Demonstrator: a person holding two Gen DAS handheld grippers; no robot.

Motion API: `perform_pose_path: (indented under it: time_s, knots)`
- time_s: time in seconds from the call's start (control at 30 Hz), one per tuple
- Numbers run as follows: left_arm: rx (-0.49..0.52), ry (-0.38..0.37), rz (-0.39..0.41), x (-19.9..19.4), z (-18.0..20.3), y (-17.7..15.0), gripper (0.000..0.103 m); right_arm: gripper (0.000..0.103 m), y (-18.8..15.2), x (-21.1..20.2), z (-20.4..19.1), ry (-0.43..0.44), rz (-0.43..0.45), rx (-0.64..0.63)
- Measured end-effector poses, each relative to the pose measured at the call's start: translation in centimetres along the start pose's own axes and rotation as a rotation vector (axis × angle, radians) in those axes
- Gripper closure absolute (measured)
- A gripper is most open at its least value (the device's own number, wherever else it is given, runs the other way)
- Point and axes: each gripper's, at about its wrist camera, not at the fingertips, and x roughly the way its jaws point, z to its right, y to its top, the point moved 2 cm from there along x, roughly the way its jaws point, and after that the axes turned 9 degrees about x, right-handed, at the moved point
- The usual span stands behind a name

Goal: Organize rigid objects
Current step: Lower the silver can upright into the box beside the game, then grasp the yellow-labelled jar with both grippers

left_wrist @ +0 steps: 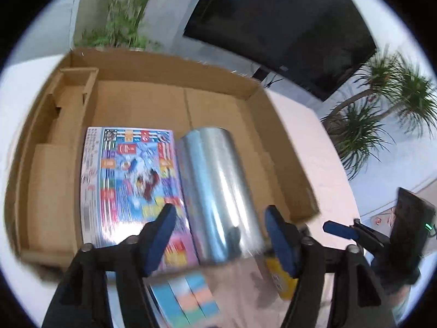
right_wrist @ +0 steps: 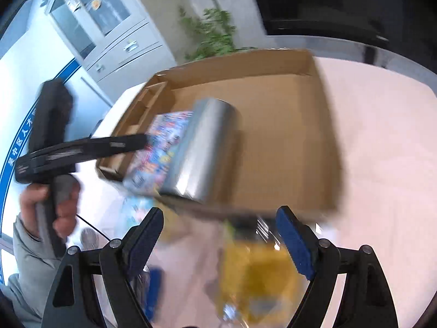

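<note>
Against the cardboard box's (left_wrist: 153, 104) near edge lie colourful packet (left_wrist: 128, 175) and silver cylinder (left_wrist: 215, 191); both left gripper (left_wrist: 218, 235) and right gripper (right_wrist: 218, 235) gape empty, so square up over the yellow item (right_wrist: 259, 276) before closing.

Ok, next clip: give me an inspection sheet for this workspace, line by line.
Surface: pale pink tabletop, bare to the right of the box.
Job's things: shallow brown cardboard box holds a colourful printed flat package and a shiny silver cylinder lying side by side, touching.
Clutter: blurred yellow packet and pastel striped item on the table outside the box, near the front.
Grippers: left gripper open, above the box's near edge; right gripper open, over the yellow packet; neither holds anything.
Cables: thin dark cord below the left hand.
Surroundings: potted plants, dark screen, grey cabinet.
</note>
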Motion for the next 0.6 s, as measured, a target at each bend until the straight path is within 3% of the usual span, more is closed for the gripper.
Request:
perform_pose_path:
  time_s: [0.1, 0.13, 0.17, 0.23, 0.37, 0.43, 0.5, 0.6]
  knots:
    - [0.001, -0.045, 0.003, -0.7, 2.4, -3.2, 0.023, 0.021, -2.7, -0.4, 2.8, -0.05, -0.039, 0.026]
    - [-0.001, -0.069, -0.021, -0.3, 3.2, -4.4, 0.023, 0.024, -3.5, 0.1, 3.3, -0.057, -0.057, 0.03]
    - [-0.007, -0.095, -0.041, 0.4, 3.8, -5.3, 0.023, 0.034, -4.1, 0.7, 3.5, -0.058, -0.079, 0.032]
    - [-0.036, -0.143, -0.084, 1.6, 4.5, -6.8, 0.023, 0.033, -5.0, 1.8, 3.1, -0.072, -0.099, 0.015]
    - [-0.1, -0.2, -0.192, 4.0, 4.9, -9.3, 0.023, 0.033, -7.4, 2.9, -0.8, 0.076, -0.175, -0.072]
    - [-0.105, -0.169, -0.227, 4.7, 5.1, -10.2, 0.023, 0.03, -8.2, 3.8, -1.8, 0.137, -0.21, -0.073]
    - [-0.133, -0.159, -0.253, 5.4, 4.6, -10.8, 0.022, 0.022, -8.3, 4.8, -1.9, 0.156, -0.224, -0.046]
    - [-0.146, -0.147, -0.234, 5.3, 4.4, -10.7, 0.022, 0.02, -8.1, 6.2, -2.3, 0.152, -0.232, -0.02]
